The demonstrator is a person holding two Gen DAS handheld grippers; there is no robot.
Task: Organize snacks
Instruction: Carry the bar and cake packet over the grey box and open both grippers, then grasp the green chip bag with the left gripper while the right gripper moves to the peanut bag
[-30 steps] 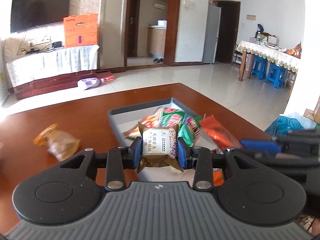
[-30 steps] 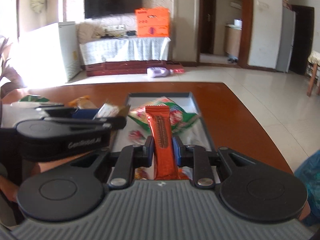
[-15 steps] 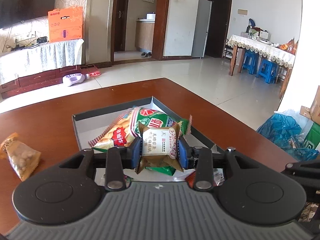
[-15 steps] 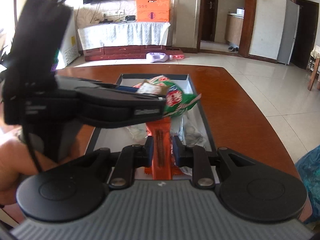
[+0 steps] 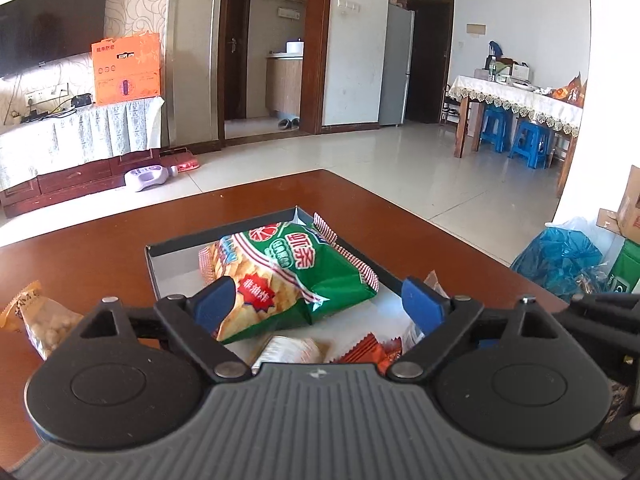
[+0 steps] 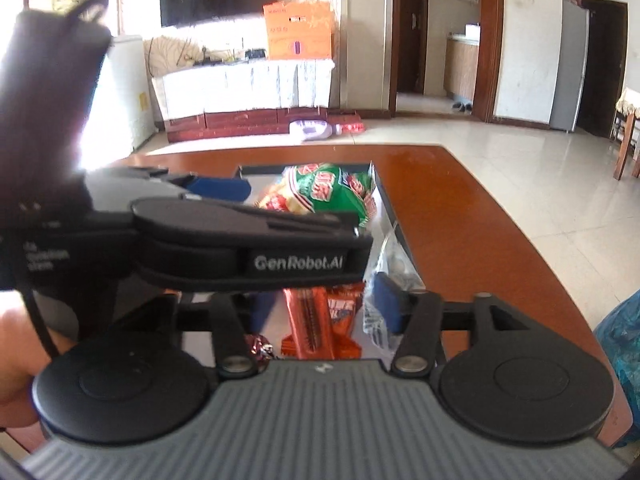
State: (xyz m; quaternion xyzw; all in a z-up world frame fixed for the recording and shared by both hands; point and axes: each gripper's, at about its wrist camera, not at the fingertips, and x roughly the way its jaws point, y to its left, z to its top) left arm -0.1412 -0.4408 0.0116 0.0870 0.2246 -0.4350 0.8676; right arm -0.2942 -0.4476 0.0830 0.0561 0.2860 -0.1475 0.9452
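Observation:
A grey tray (image 5: 172, 264) sits on the brown table and holds a green chip bag (image 5: 296, 272), a small beige packet (image 5: 290, 352) and orange-red bars (image 5: 368, 350). My left gripper (image 5: 318, 304) is open and empty above the tray's near end; the beige packet lies blurred below it. My right gripper (image 6: 324, 304) is open, with the orange bar (image 6: 310, 320) lying in the tray (image 6: 386, 196) between its fingers. The left gripper's body crosses the right wrist view (image 6: 248, 244) and hides the tray's left part. The chip bag (image 6: 328, 192) lies at the far end.
A yellow-orange snack packet (image 5: 36, 316) lies on the table (image 5: 80, 256) left of the tray. A blue plastic bag (image 5: 560, 256) and boxes stand on the floor to the right. The table's right edge (image 6: 520, 232) is close to the tray.
Both grippers have opened. The left let go of the beige packet and the right let go of the orange bar; both now lie in the tray.

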